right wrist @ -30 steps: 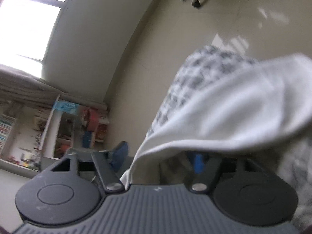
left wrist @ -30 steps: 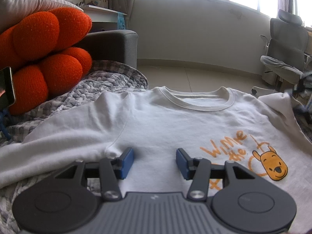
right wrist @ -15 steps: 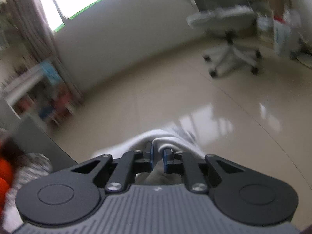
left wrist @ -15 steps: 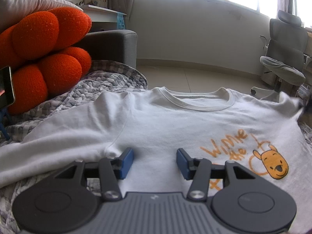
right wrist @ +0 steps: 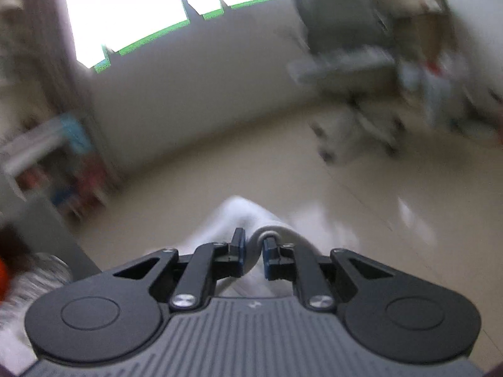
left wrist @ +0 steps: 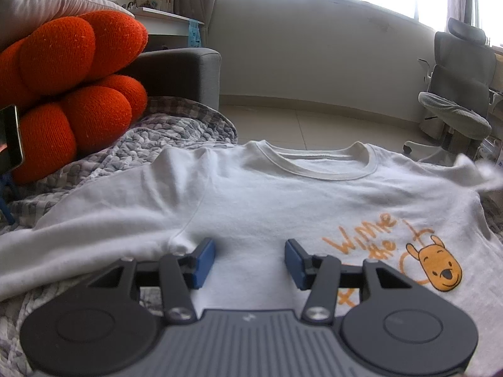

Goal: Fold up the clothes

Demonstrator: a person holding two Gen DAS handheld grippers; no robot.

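Since a second ago our right gripper (right wrist: 252,253) has rolled upright and swung from the floor-and-shelf view to face the window wall, its jaws have just been closing on the sleeve (right wrist: 248,220), and in the left view that sleeve, then raised at the shirt's right edge, now lies lower and pulled outward. Our left gripper (left wrist: 250,259) has not shifted. The shirt (left wrist: 251,201) lies face up on the grey quilt (left wrist: 163,138), its long axis running away from us, collar (left wrist: 314,163) pointing toward the window wall and the hem hidden under our left gripper; the other sleeve stretches out to the left, across that axis. The bear print (left wrist: 440,265) sits on the shirt's right side. Our left gripper tilts down over the lower chest, jaws spread with bare cloth between them, and we cannot tell whether the pads (left wrist: 204,260) touch the cloth. Our right gripper tilts down toward the floor, jaws pinching a fold of white sleeve that bulges up past the pads (right wrist: 240,249). Orange cushions (left wrist: 72,84) rest at the quilt's left; a chair (left wrist: 456,94) stands far right.
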